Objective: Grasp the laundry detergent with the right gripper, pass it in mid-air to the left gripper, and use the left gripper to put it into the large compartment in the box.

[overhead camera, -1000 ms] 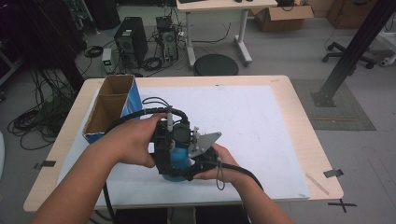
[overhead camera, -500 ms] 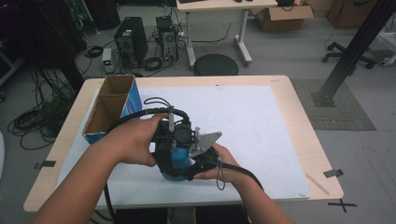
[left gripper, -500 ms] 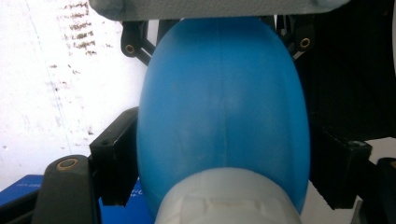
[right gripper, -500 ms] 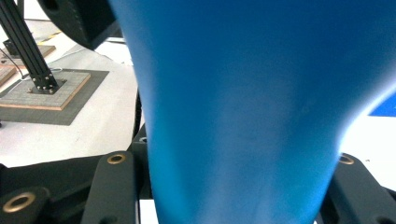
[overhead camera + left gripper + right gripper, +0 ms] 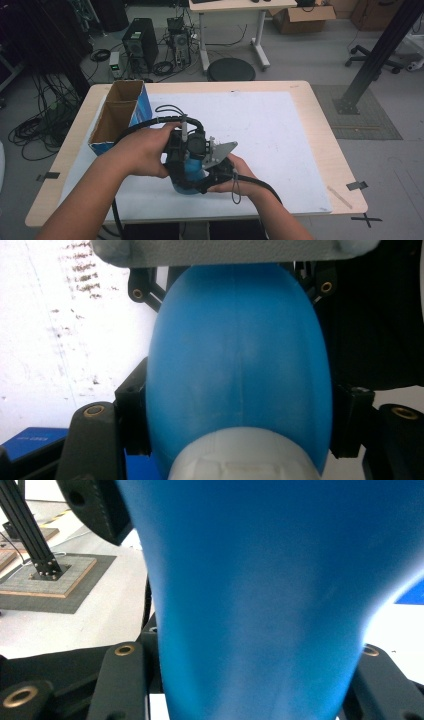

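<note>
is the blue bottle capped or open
Capped, as far as shows: the left gripper view has a white cap seated on the blue bottle, close to the camera. Whether it is screwed tight cannot be told.

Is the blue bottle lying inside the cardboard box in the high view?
No. The blue bottle is out on the white sheet, held between both grippers, while the cardboard box stands apart at the table's left.

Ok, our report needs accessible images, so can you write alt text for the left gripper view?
A blue bottle with a white cap at the bottom edge sits between the left gripper's two black jaws, which press its sides. Behind it on the left lies a white table sheet with dark smudges, and a grey plate crosses the top.
</note>
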`<state>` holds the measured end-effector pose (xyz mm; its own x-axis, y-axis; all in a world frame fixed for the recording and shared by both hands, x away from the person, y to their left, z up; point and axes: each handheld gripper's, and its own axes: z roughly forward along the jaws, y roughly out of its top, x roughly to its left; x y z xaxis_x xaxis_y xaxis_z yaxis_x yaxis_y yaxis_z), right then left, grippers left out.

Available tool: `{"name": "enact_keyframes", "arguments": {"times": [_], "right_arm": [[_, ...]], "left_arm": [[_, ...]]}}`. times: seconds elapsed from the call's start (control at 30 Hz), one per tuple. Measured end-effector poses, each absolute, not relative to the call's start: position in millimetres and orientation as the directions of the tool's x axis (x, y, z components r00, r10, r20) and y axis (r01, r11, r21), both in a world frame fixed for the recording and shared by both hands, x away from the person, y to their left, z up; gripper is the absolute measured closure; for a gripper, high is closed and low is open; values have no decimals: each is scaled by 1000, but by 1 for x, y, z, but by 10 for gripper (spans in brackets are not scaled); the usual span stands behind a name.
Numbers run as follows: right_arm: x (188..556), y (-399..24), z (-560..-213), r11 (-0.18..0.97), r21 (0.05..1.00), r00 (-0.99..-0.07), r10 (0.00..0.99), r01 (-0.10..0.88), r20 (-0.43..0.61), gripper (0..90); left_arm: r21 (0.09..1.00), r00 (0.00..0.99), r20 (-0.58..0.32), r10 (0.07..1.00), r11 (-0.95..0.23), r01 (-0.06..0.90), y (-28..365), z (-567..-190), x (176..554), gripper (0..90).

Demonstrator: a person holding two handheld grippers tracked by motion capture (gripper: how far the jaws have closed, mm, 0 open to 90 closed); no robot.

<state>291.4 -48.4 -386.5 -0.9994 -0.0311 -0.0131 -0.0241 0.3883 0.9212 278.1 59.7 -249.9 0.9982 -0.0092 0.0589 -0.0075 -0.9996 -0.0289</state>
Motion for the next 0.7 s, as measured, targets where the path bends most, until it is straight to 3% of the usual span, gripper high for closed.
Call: {"name": "enact_keyframes", "arguments": {"times": [0.23, 0.7], "right_arm": [[291, -48, -387, 388, 921, -999, -30, -25, -14, 455], [292, -49, -389, 395, 919, -1000, -26, -25, -17, 455]], "left_arm": [[-31, 997, 79, -5, -1000, -3, 59, -251, 278, 375], [-43, 997, 79, 8, -999, 11, 57, -253, 280, 387]]}}
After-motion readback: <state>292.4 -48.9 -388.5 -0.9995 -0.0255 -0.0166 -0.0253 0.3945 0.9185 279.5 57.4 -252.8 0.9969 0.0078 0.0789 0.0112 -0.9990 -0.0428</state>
